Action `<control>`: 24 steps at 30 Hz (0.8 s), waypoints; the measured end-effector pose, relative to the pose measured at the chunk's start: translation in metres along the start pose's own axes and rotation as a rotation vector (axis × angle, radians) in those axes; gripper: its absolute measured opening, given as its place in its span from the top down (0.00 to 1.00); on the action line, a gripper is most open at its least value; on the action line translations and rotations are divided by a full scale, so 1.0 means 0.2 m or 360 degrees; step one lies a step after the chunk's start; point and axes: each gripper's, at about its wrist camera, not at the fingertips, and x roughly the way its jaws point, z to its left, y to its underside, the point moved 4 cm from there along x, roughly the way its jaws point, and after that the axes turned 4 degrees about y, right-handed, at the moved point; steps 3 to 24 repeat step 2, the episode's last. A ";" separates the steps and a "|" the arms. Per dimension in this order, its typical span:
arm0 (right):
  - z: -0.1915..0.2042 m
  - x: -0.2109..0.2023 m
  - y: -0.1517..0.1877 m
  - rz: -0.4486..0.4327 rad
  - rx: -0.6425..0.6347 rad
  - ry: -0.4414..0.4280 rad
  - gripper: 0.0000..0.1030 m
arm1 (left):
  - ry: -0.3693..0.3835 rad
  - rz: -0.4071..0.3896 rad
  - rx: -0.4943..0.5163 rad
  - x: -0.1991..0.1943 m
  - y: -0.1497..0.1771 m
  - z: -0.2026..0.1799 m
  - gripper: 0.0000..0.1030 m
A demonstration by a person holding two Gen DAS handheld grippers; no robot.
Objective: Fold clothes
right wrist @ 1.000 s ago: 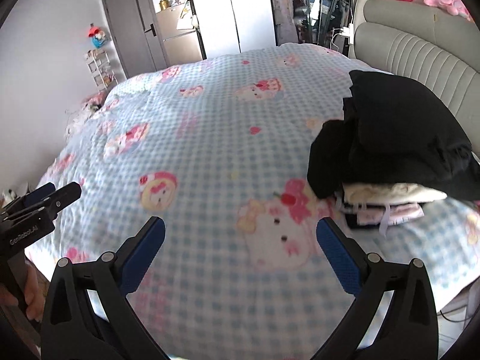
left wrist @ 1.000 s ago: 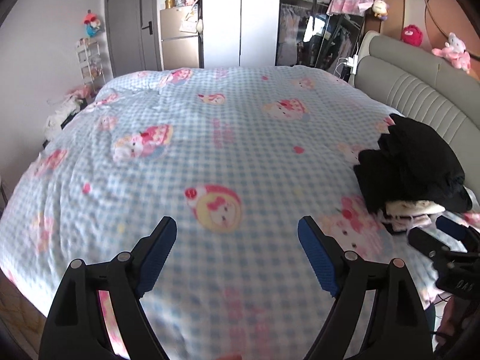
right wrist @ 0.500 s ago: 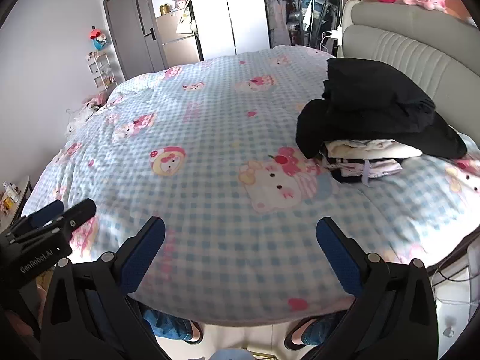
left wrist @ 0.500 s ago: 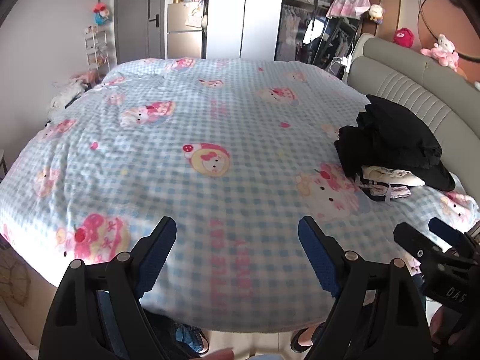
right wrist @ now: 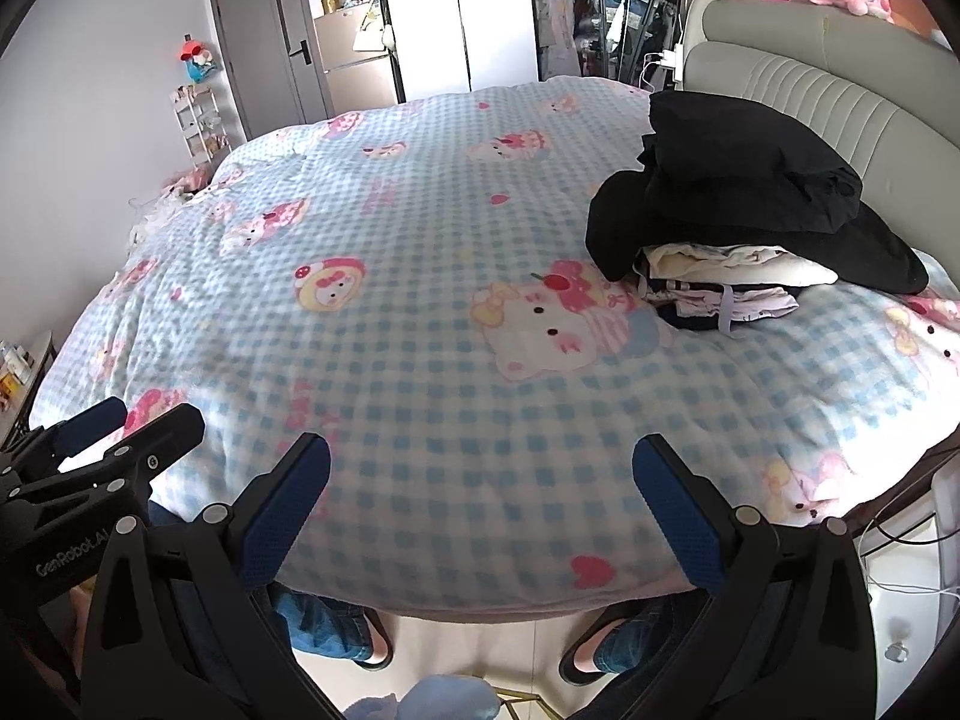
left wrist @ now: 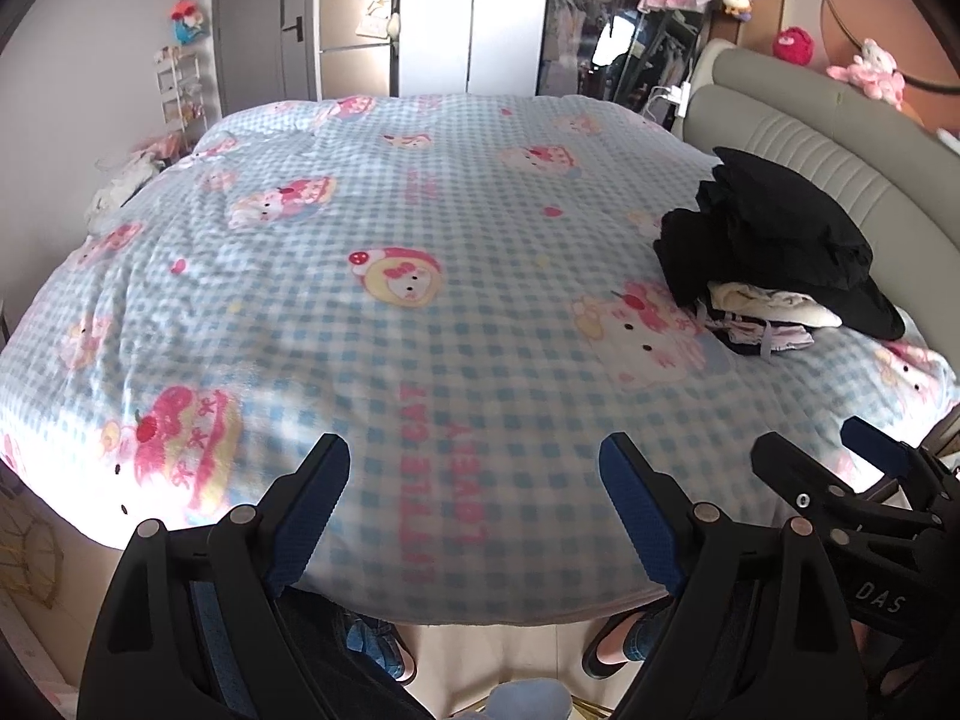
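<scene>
A stack of folded clothes (left wrist: 774,258) (right wrist: 744,204) sits on the bed's right side near the headboard: black garments on top, cream and striped pieces beneath. My left gripper (left wrist: 474,504) hangs open over the bed's near edge, nothing between its blue pads. My right gripper (right wrist: 480,498) is also open and empty, at the same edge. Each gripper shows in the other's view: the right gripper (left wrist: 864,498) at the lower right, the left gripper (right wrist: 102,450) at the lower left. Both are well short of the stack.
A blue-checked cartoon blanket (left wrist: 420,300) covers the bed. A grey padded headboard (right wrist: 840,96) runs along the right. The person's feet in jeans (right wrist: 336,630) stand on the floor below the bed edge. A wardrobe, fridge and door line the far wall.
Both grippers have pulled back and up from over the bed to its near edge. The floor and the person's feet now show. Both stayed open.
</scene>
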 end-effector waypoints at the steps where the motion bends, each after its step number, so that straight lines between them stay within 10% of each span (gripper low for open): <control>1: -0.01 0.00 0.00 0.0003 0.0000 -0.0005 0.01 | 0.0001 -0.0004 0.0006 0.00 0.00 -0.01 0.15; 24: -0.01 0.01 0.01 0.0006 -0.0001 -0.0009 0.01 | 0.0002 -0.0004 0.0013 0.00 0.00 -0.01 0.15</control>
